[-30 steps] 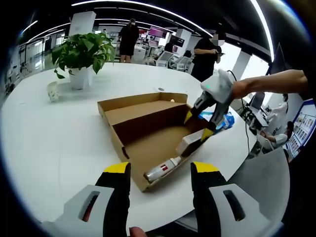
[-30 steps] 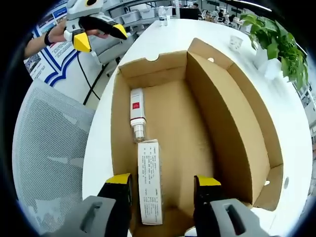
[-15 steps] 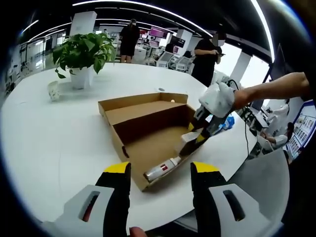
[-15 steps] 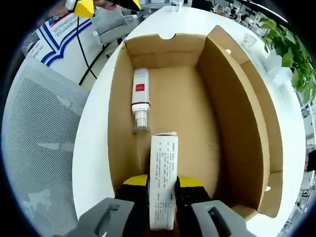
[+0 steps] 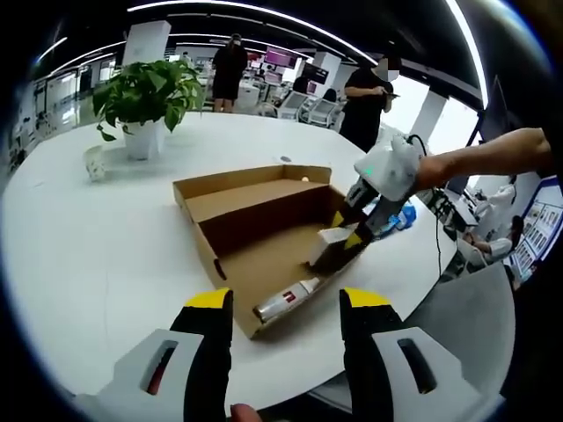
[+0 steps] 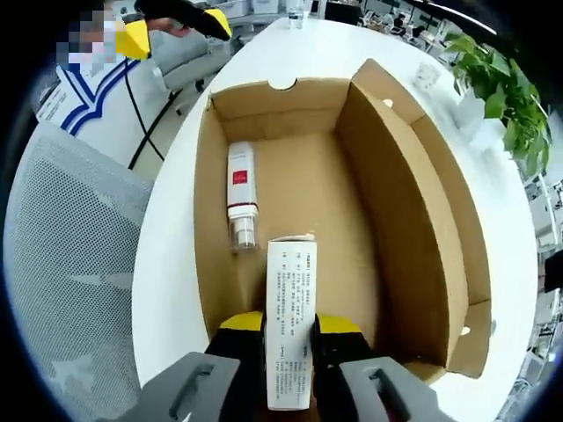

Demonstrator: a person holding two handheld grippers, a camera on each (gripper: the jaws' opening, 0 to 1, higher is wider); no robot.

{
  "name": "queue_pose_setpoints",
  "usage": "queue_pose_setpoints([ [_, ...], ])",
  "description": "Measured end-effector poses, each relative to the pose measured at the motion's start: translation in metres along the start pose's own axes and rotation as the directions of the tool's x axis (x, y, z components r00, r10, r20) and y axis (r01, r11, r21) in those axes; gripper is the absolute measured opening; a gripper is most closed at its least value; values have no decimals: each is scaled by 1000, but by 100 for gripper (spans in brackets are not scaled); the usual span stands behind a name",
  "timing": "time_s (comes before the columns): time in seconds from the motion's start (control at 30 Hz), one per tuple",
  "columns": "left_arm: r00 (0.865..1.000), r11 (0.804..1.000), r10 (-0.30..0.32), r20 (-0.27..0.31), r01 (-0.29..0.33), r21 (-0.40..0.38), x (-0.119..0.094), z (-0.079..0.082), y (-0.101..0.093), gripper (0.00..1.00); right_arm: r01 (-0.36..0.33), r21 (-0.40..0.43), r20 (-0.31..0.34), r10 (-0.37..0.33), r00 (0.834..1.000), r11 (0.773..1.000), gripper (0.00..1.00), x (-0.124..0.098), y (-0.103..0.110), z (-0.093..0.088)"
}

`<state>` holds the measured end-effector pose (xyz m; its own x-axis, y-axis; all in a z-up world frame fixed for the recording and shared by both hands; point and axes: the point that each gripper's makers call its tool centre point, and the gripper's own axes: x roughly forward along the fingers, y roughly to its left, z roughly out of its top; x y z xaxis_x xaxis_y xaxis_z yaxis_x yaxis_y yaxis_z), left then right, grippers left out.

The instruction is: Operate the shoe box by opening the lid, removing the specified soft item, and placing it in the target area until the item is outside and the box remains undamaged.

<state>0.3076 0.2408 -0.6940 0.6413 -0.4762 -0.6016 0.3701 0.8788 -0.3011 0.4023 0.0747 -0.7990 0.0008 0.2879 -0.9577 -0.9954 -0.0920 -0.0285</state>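
Open cardboard shoe box on a round white desk, its lid folded back toward the far side. In the left gripper view, the left gripper hovers short of the box's near corner with its yellow-tipped fingers apart and nothing between them; the right gripper, held by a person's hand at the right, reaches down into the box and has its fingers clamped on a small white carton. A white tube with a red label lies on the box floor near the near wall, apart from the carton. In the right gripper view, the right gripper looks along the box interior: the carton, printed with fine text, is held lengthwise between the fingers, which are closed against its two long sides. The tube lies just beyond the carton's far end, beside the left wall, cap end toward the camera. The left gripper shows at the upper left, outside the box. A potted plant and a paper cup stand on the far side of the desk, well apart from the box. A grey mesh chair sits beside the desk.
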Motion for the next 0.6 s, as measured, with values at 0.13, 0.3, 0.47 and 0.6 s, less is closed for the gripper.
queue_pose_setpoints([
  [0.13, 1000, 1000, 0, 1, 0, 9, -1, 3, -1, 50, 24, 24, 40, -25, 999, 999, 15, -18, -9, 11],
  [0.3, 1000, 1000, -3, 13, 3, 11, 0, 9, -3, 50, 46, 34, 86, -49, 995, 998, 15, -44, -13, 24],
  [0.47, 1000, 1000, -14, 15, 13, 21, 3, 12, -8, 50, 73, 23, 110, -76, 991, 997, 15, -65, -15, 31],
  [0.6, 1000, 999, -24, 13, 23, 31, 6, 15, -13, 50, 90, 4, 116, -90, 989, 996, 15, -78, -15, 33],
])
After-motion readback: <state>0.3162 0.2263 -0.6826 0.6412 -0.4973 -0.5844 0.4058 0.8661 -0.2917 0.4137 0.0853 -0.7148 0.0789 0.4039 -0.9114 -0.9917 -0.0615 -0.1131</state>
